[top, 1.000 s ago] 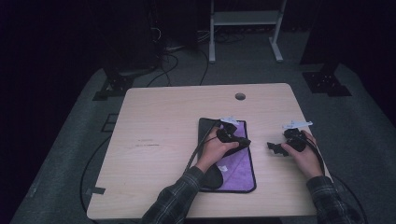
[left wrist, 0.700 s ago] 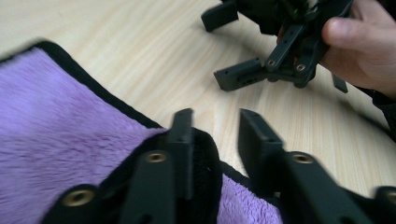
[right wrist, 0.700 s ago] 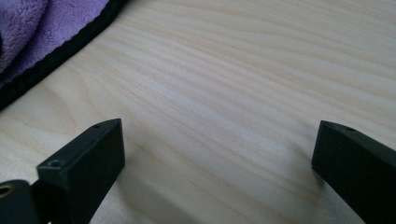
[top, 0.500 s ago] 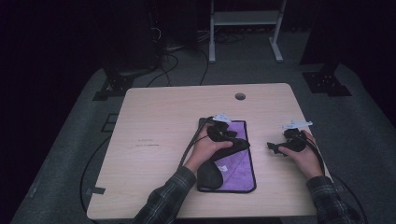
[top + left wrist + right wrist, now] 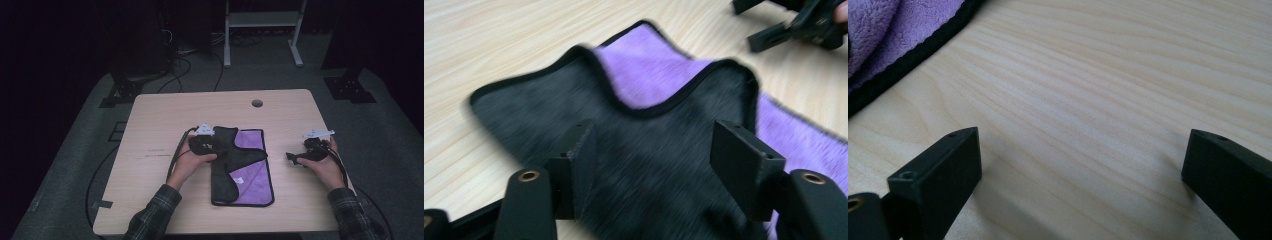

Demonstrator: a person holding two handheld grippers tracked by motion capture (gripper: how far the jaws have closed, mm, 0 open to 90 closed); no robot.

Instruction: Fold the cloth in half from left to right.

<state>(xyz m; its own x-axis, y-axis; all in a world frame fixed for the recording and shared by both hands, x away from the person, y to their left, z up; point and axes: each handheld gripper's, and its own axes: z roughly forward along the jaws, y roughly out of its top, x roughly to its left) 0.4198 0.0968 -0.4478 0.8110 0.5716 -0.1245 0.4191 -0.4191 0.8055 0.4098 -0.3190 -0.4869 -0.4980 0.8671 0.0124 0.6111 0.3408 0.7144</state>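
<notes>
I am folding a cloth that lies flat near the middle of the pale wooden table. It is purple on one face and black on the other, with a black hem. Its left part is turned over, so a black flap covers the left half and purple shows at the right.

My left claw sits at the flap's upper left corner. Its jaws have just been opening and now stand apart over the black pile, which lies beneath and between them but is not pinched. In the left gripper view the flap's edge is wavy, with a purple notch showing through, so I judge the fold uneven. To finish well, I would draw the left claw away low and level so that it does not snag the pile, then take the rumpled corner again and lay its hem along the hem beneath.

My right claw rests on bare wood just to the right of the cloth, apart from it, jaws wide open and holding nothing. The right gripper view shows the cloth's hem at upper left and bare grain between the jaws.

A round cable hole lies far up the table. The left claw's cable trails across the wood beside the cloth and could drag the edge.
</notes>
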